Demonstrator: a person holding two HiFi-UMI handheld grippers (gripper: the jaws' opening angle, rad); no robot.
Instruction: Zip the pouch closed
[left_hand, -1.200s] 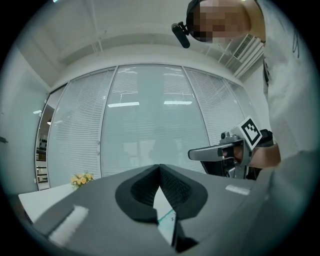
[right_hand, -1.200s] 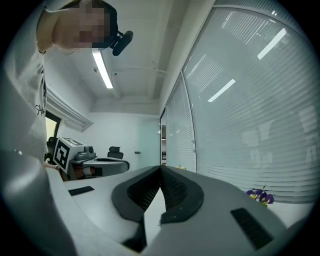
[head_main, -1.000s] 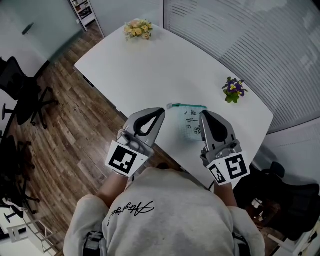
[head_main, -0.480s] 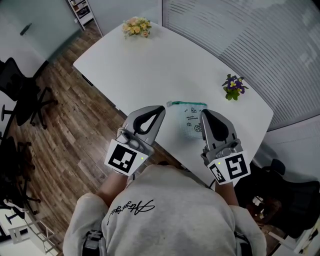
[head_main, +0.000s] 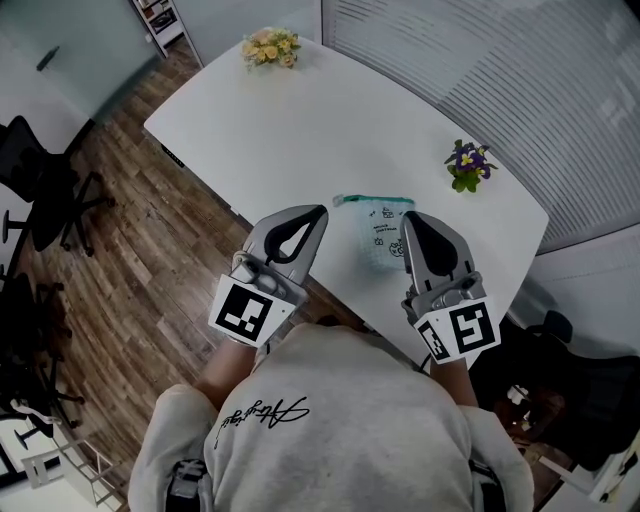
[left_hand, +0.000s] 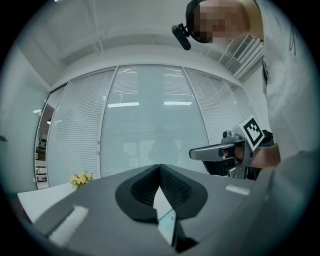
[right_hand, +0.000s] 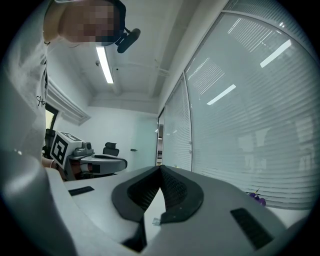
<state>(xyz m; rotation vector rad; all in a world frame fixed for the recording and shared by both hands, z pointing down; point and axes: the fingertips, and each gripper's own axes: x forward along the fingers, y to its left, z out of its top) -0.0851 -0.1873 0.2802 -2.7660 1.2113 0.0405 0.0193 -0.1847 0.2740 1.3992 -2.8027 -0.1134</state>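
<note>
A small clear pouch (head_main: 380, 228) with printed marks and a teal zip strip (head_main: 375, 201) along its far edge lies flat on the white table (head_main: 300, 120), near the front edge. My left gripper (head_main: 322, 211) hovers just left of the pouch, shut, with nothing in it. To the pouch's right my right gripper (head_main: 407, 216) is also shut and empty, its tip over the pouch's right side. In the left gripper view the jaws (left_hand: 159, 166) meet, and a sliver of the pouch (left_hand: 165, 220) shows below them. The right gripper view shows its jaws (right_hand: 160, 167) closed together.
A yellow flower bunch (head_main: 268, 45) sits at the table's far left corner and a purple flower bunch (head_main: 467, 165) at the right edge. Black office chairs (head_main: 45, 190) stand on the wood floor to the left. A blind-covered glass wall (head_main: 520, 70) runs behind the table.
</note>
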